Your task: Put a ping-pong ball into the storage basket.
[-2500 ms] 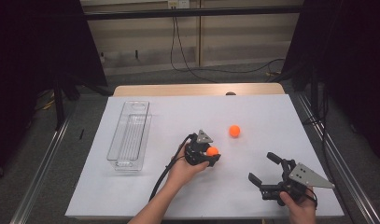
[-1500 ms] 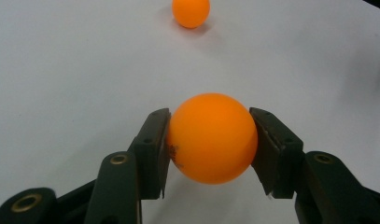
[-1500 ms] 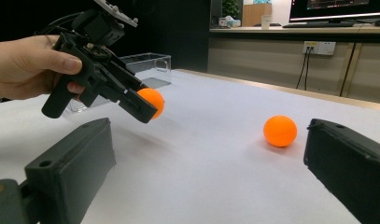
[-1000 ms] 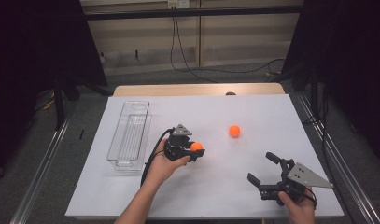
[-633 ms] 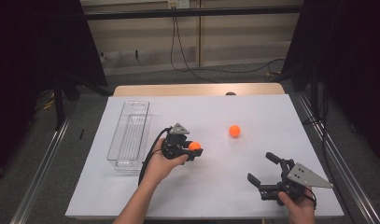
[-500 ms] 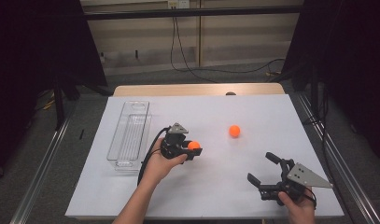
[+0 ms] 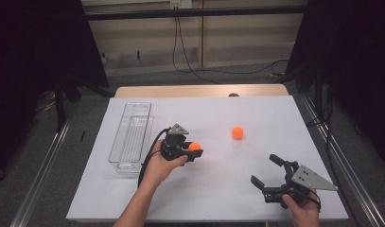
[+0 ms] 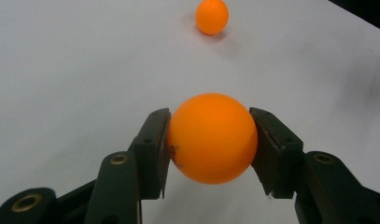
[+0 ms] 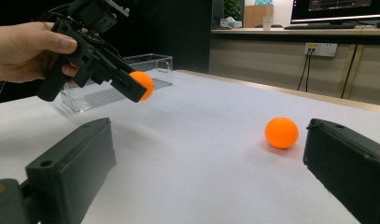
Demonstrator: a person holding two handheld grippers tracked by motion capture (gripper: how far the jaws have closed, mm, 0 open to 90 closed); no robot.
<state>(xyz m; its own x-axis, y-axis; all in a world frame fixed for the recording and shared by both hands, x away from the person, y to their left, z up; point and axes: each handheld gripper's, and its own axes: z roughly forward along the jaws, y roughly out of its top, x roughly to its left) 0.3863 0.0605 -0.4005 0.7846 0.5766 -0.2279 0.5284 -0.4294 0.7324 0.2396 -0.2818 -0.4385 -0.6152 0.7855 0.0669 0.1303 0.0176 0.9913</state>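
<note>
Orange balls: two. One ball (image 7: 195, 147) sits near the centre of the table, at 9 o'clock from the other ball (image 7: 237, 133), which lies on the white table surface toward 3 o'clock and slightly farther back.

Clear plastic trays: one. The tray (image 7: 131, 137) lies at 9 o'clock from the table centre, long axis running from 12 to 6 o'clock.

Two-jaw grippers: two. The left gripper (image 7: 192, 152) is at the centre; the right gripper (image 7: 266, 171) is at about 5 o'clock from the centre, near the front edge.

Hands: two, one per gripper.

Tables: one table (image 7: 275, 113), covered white.
</note>
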